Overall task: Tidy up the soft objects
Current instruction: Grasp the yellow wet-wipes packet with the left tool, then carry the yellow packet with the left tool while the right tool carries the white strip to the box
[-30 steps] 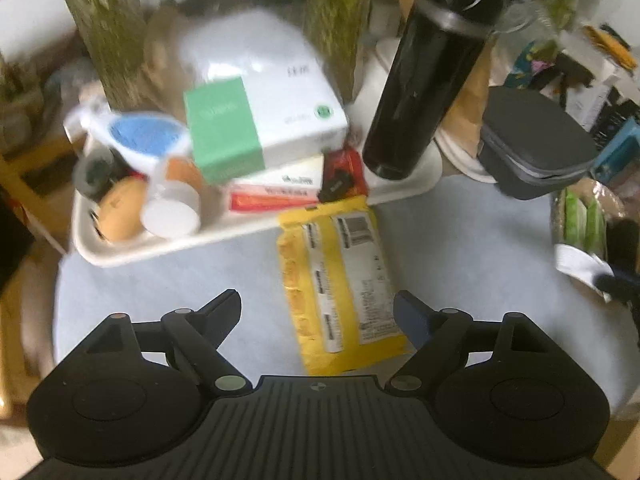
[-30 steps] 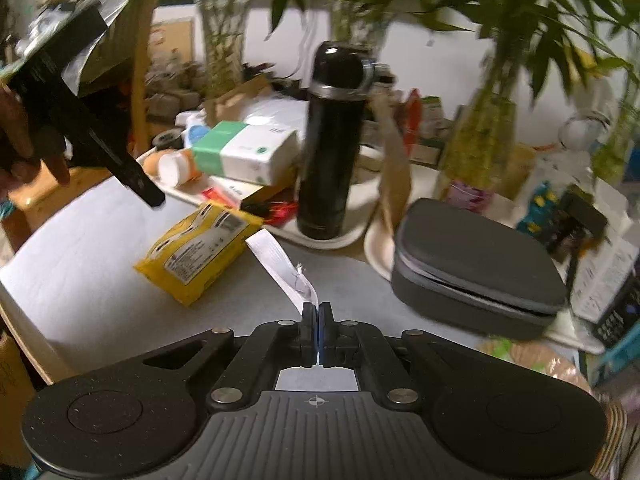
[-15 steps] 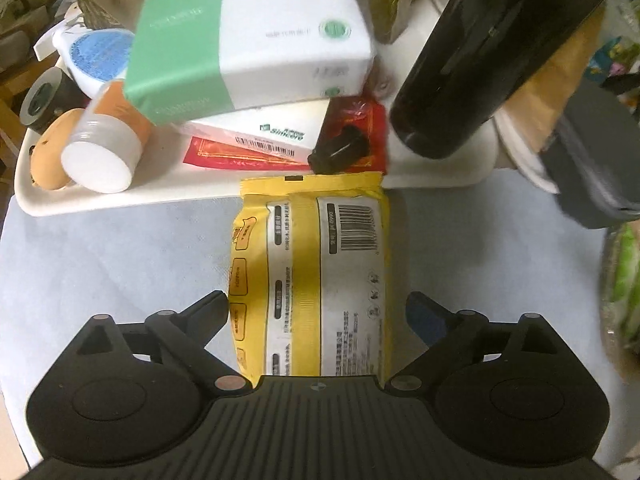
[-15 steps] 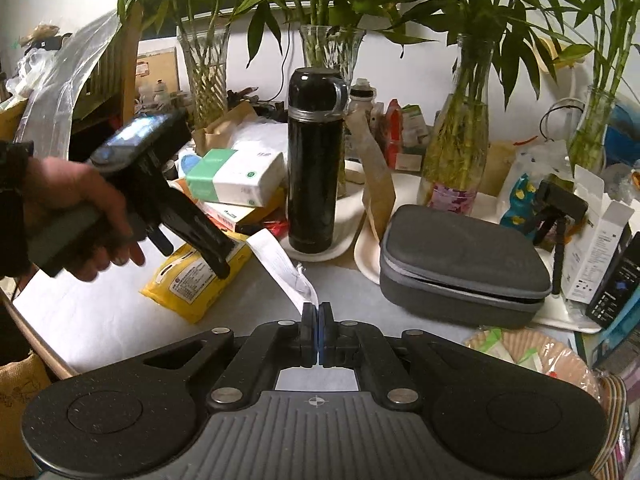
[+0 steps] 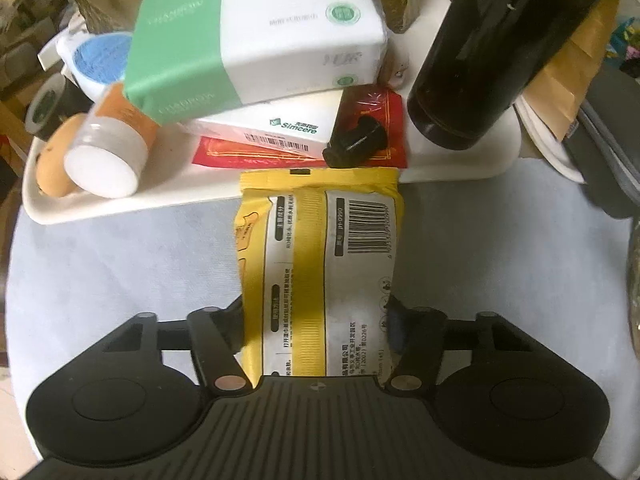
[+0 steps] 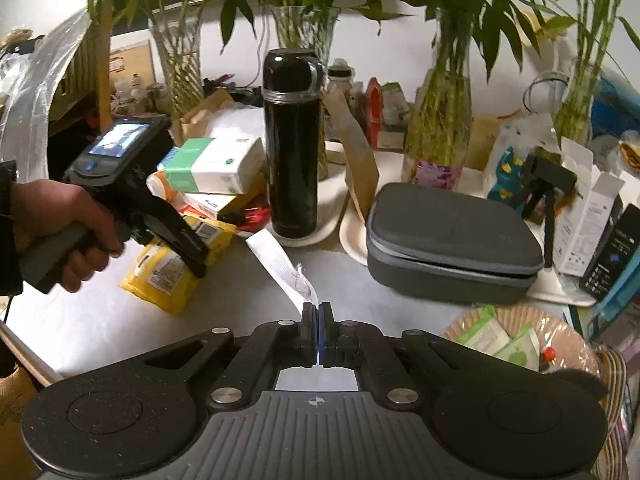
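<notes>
A yellow soft pack [image 5: 320,264] lies lengthwise on the pale grey table [image 5: 120,272], its far, crimped end touching the rim of a white tray [image 5: 168,200], as the left gripper [image 5: 316,320] straddles its near end with one finger on each side. The pack is a plump, slightly rumpled pouch, yellow with broad white label panels, small black print, a barcode near its far right corner and a yellow seam band running down its middle. The left gripper's jaws stand roughly as wide as the pack, the fingers [image 5: 228,320] pressed against or just beside its edges; whether they actually squeeze it cannot be told. From the right wrist view, the same pack [image 6: 176,264] sits under the left gripper [image 6: 192,256], which a hand [image 6: 68,232] holds by its handle. The right gripper [image 6: 318,320] is closed tight, its pads pinching the end of a white paper strip [image 6: 280,264] that rises away from it over the table. On the tray sit a green-and-white tissue pack [image 5: 256,36] stacked on a white box [image 5: 276,124], red packets [image 5: 376,104], a small black object [image 5: 356,140], an orange tube with a white cap [image 5: 108,148] and a tall black flask [image 6: 292,140]. To the right, a grey zip case [image 6: 452,236] rests near glass vases of bamboo stems [image 6: 440,120].
</notes>
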A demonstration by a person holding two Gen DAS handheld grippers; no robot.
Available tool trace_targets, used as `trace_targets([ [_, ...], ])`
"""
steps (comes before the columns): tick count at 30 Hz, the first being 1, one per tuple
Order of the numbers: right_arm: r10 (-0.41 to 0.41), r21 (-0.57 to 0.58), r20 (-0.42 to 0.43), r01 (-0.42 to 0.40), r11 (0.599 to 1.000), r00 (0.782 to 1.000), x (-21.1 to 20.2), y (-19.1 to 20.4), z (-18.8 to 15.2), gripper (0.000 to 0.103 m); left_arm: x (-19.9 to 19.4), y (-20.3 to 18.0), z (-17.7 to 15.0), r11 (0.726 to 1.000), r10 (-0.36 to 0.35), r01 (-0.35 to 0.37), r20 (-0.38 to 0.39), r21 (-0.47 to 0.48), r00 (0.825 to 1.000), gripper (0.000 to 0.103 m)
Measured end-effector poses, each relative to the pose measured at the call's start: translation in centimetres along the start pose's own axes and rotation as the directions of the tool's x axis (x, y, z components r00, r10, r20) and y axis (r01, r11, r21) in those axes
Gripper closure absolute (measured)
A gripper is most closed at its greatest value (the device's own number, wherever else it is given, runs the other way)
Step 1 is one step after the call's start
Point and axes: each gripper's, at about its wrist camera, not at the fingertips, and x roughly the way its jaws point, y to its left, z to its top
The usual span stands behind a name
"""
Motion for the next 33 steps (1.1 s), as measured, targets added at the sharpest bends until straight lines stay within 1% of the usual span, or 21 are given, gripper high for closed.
trace_targets([
  [3,-0.001,0.014,-0.01,0.001,1.0,1.0,-0.1,0.1,0.0,0.1,-0.9,0.2,-0.3,1.0,0.0,0.0,0.006,0.014,1.0,0.044],
  [8,-0.014,0.051,-0.012,0.014,0.999,1.0,-0.7,0.2,0.3,0.1,-3.2,0.9,-0.8,1.0,-0.025,0.024,0.035,0.017,0.999,0.046],
  [14,-0.007,0.097,-0.028,0.01,0.995,1.0,-2.1,0.9,0.4,0.1,-7.1,1.9,-1.2,0.997,-0.068,0.064,0.105,0.046,0.992,0.046],
  [18,0.012,0.119,-0.035,-0.008,0.993,0.999,-3.7,1.6,0.5,0.1,-9.5,2.0,-1.7,0.994,-0.102,0.093,0.153,0.064,0.983,0.047],
  [24,0.029,0.114,-0.029,-0.025,0.993,0.999,-6.8,3.1,0.7,0.1,-13.2,1.9,-3.2,0.987,-0.14,0.119,0.221,0.104,0.965,0.047],
  [33,0.071,0.148,-0.028,-0.066,0.987,0.997,-11.3,5.4,0.1,0.1,-19.3,2.4,-7.0,0.98,-0.184,0.151,0.302,0.131,0.935,0.047],
])
